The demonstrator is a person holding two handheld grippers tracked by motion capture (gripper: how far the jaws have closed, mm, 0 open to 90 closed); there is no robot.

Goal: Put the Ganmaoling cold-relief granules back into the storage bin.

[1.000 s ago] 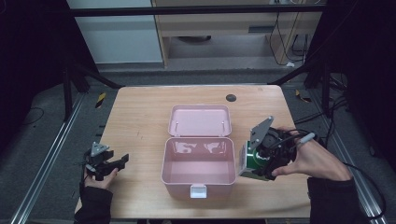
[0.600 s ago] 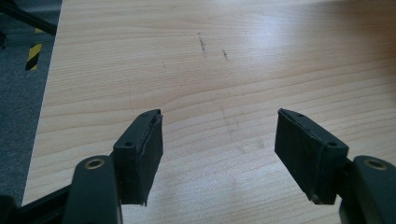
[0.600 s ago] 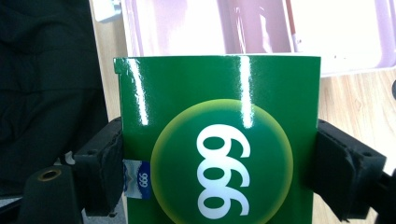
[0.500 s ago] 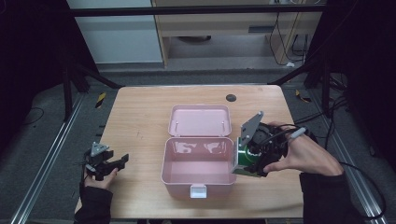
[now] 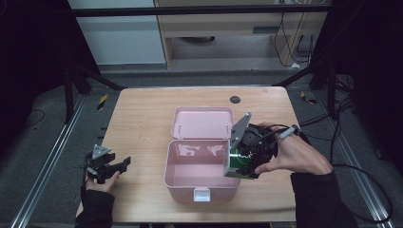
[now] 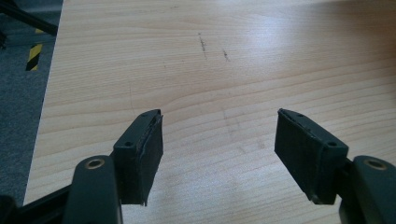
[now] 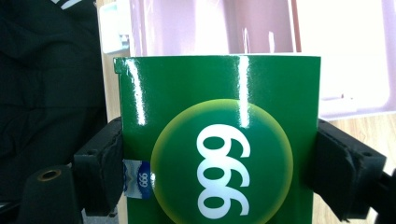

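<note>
A pink lidded box (image 5: 199, 168) stands open in the middle of the table, its lid (image 5: 202, 122) leaning back. My right gripper (image 5: 240, 164) hangs over the box's right rim, shut on a green carton (image 5: 237, 167). In the right gripper view the green carton (image 7: 219, 154) carries a yellow-ringed circle with "999" upside down, and both pads press its sides; the pink box (image 7: 280, 46) lies beyond it. My left gripper (image 5: 116, 166) rests at the table's left front, open with nothing between its fingers. In the left gripper view the left gripper (image 6: 219, 154) stands wide over bare wood.
The wooden table (image 5: 142, 118) has a small dark round spot (image 5: 235, 99) near its far edge. A white latch (image 5: 201, 194) sticks out at the box's front. Cables trail off the right side, and dark floor with metal rails surrounds the table.
My right gripper has carried the green carton leftward from beside the box to over its right rim. The left gripper has stayed put.
</note>
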